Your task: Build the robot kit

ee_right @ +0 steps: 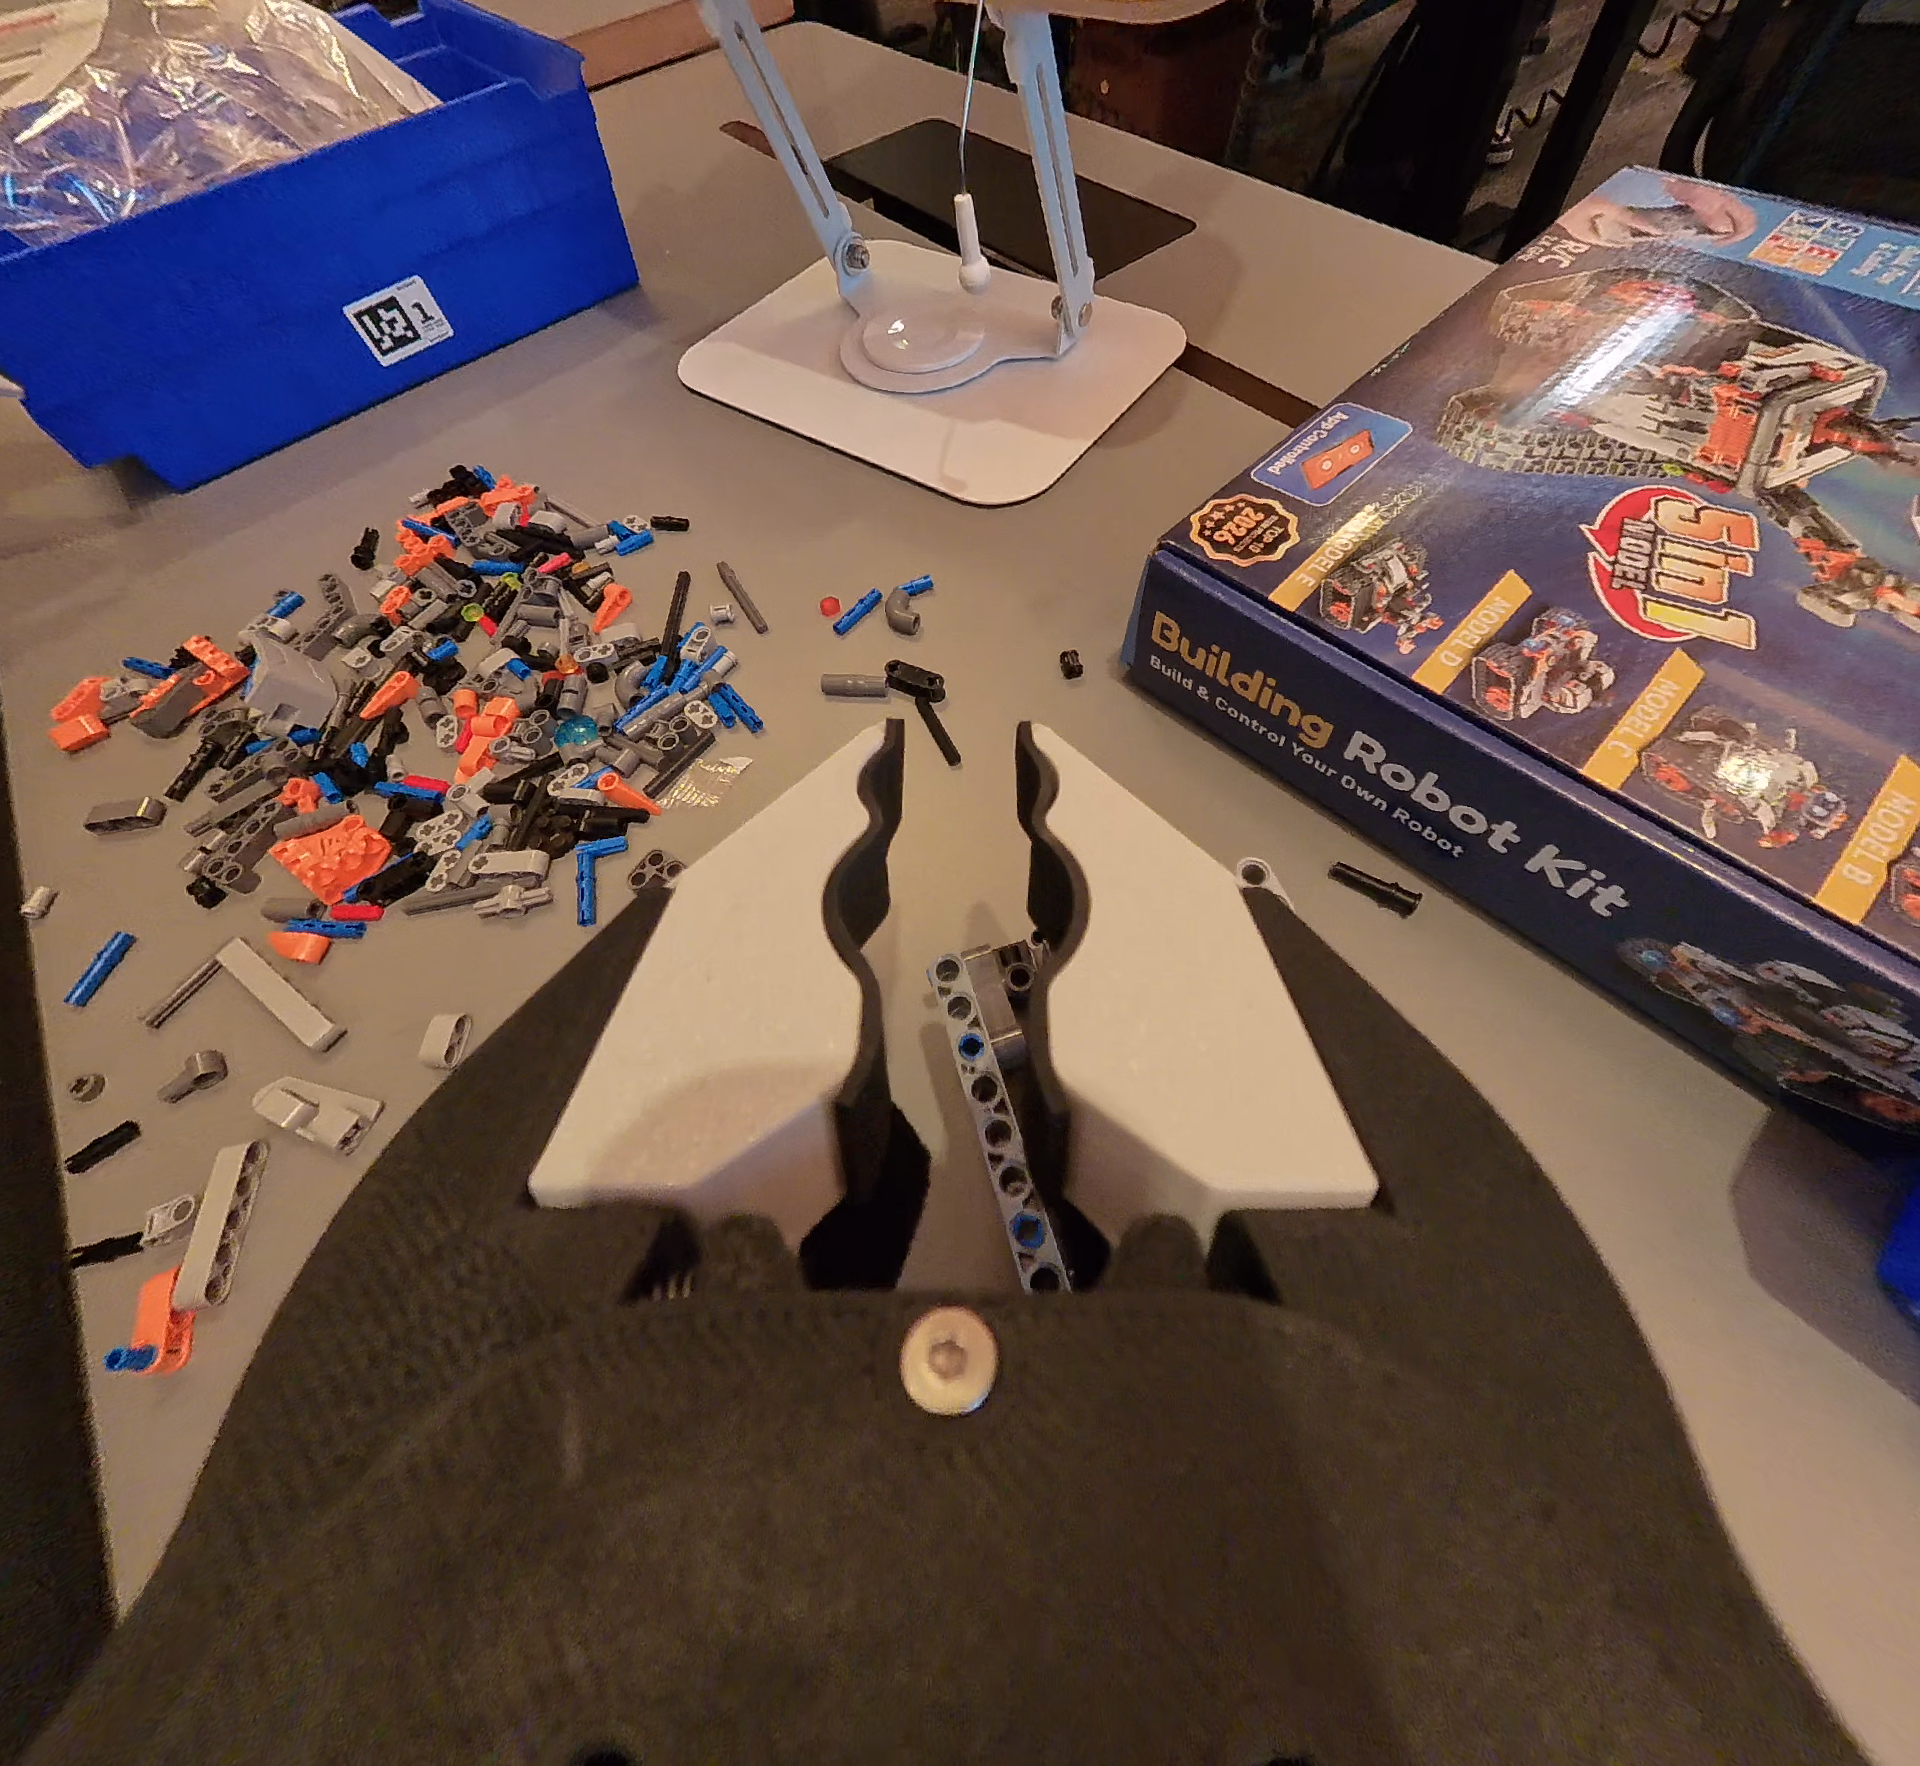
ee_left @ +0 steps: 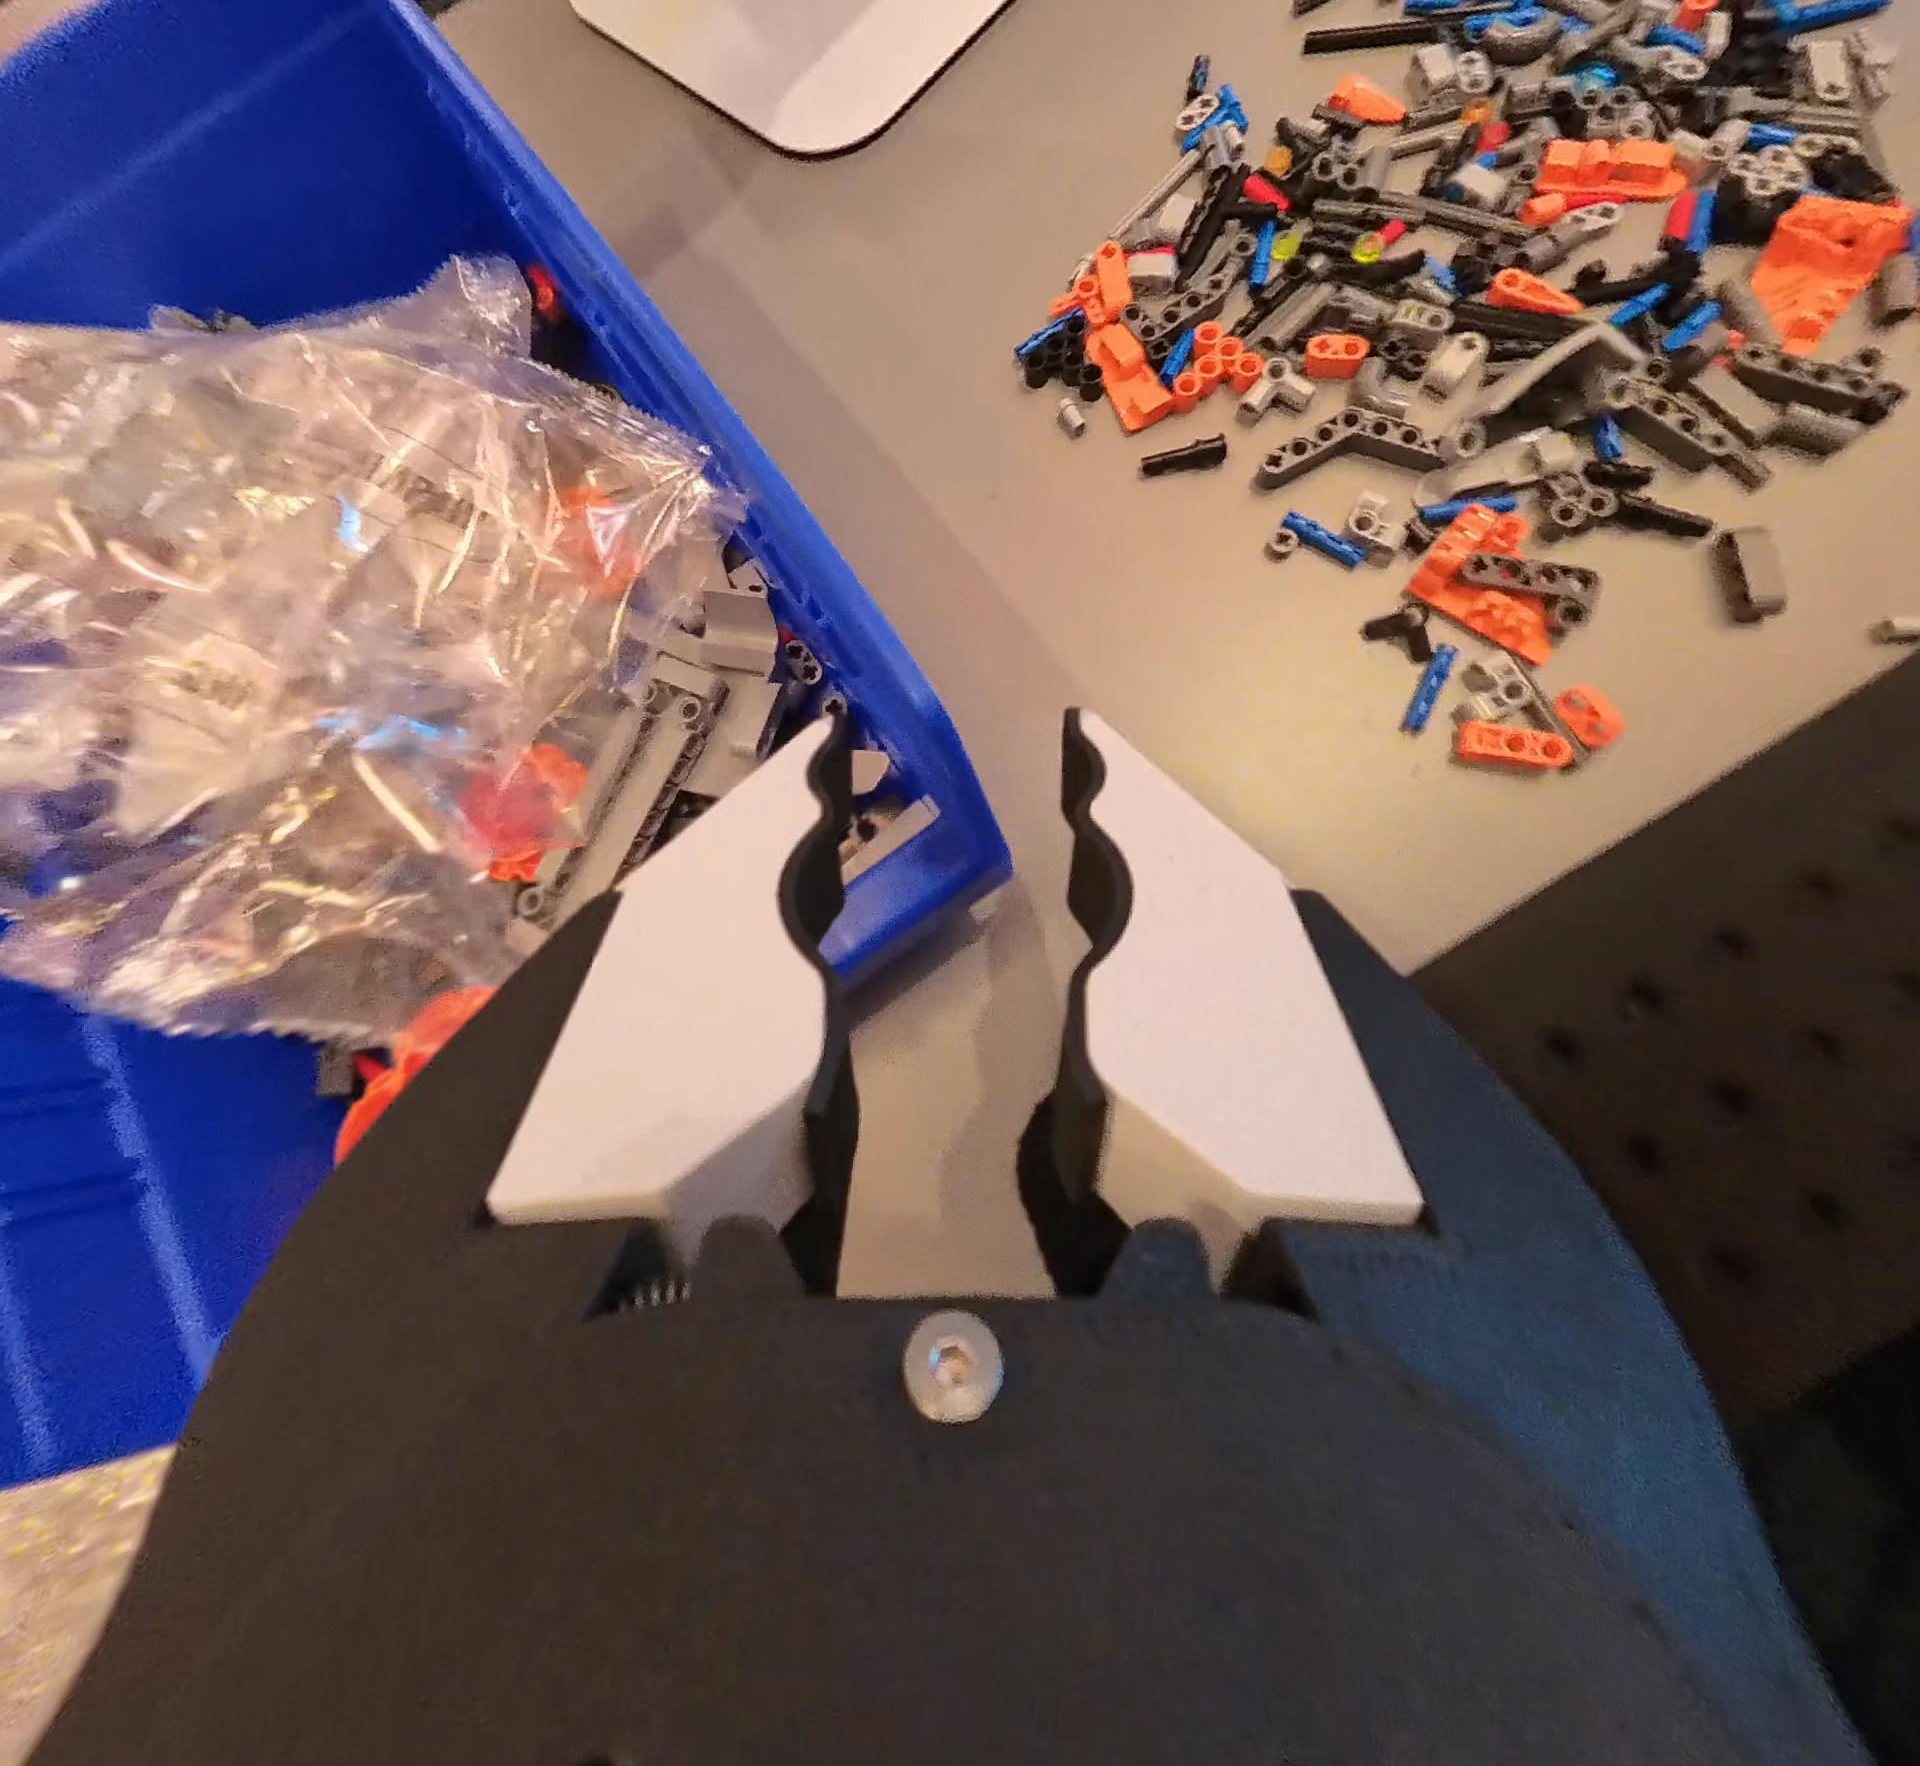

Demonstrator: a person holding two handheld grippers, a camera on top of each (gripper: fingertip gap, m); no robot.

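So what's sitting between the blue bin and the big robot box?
In the right wrist view, the white lamp stand sits between the blue bin and the robot box, on the grey table.

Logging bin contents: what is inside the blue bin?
The blue bin holds a crumpled clear plastic bag over grey and orange building pieces; whatever lies beneath the bag is hidden.

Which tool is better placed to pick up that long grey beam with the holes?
Probably the right tool: the long grey beam lies between its open fingers, close against one of them. The left tool is open over bare table beside the blue bin.
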